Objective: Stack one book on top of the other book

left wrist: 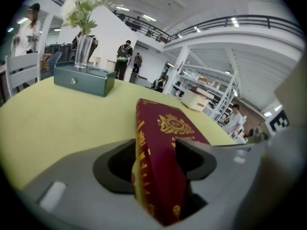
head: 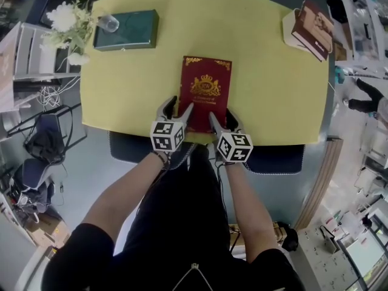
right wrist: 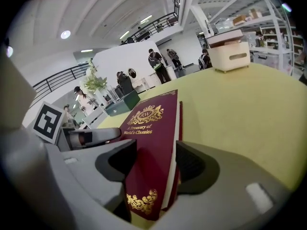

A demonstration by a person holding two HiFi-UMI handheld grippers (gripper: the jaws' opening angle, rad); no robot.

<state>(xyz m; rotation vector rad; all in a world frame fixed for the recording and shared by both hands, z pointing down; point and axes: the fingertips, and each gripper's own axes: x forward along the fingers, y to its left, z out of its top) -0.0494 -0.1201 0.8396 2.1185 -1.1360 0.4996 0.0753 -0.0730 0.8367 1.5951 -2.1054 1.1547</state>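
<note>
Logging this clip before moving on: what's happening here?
A person holds a two-jaw tool in each hand. The left tool and the right tool each clamp a near corner of the red book, which lies on the yellow table. The second book sits at the table's far right corner, so nothing is stacked yet.

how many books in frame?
2: red book at the table's near middle; brown book atop a cream box at the far right edge. The green item far left looks like a box.
</note>
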